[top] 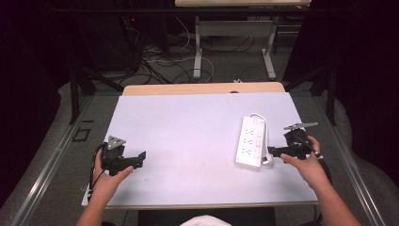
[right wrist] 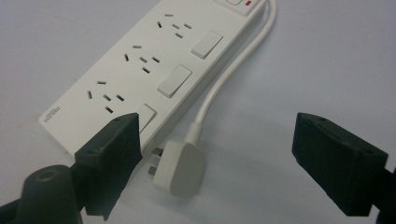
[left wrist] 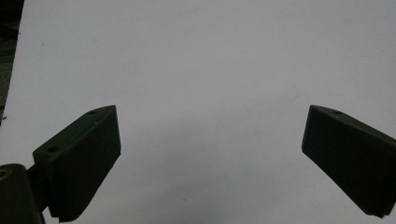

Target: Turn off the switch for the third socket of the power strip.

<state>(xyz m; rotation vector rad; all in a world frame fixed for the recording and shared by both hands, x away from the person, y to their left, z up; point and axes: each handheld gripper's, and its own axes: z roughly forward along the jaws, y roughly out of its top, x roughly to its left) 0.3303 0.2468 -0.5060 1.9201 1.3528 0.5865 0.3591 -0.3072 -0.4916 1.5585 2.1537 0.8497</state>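
Observation:
A white power strip (top: 251, 139) (right wrist: 140, 70) with several sockets and rocker switches lies on the right half of the white table top (top: 188, 136). Its white cable (right wrist: 224, 79) curls back to a white plug (right wrist: 180, 170) (top: 267, 160) lying loose beside the strip's near end. My right gripper (top: 273, 151) (right wrist: 217, 158) hovers open just right of the strip, with the plug low between its jaws and untouched by either. My left gripper (top: 141, 157) (left wrist: 210, 154) stands open at the table's left over bare white surface, nothing between its jaws.
The table's wooden far edge (top: 202, 88) borders a floor strewn with cables (top: 160, 66) and another desk's legs (top: 197, 52). Dark metal frame bars (top: 75, 94) stand at both sides of the table.

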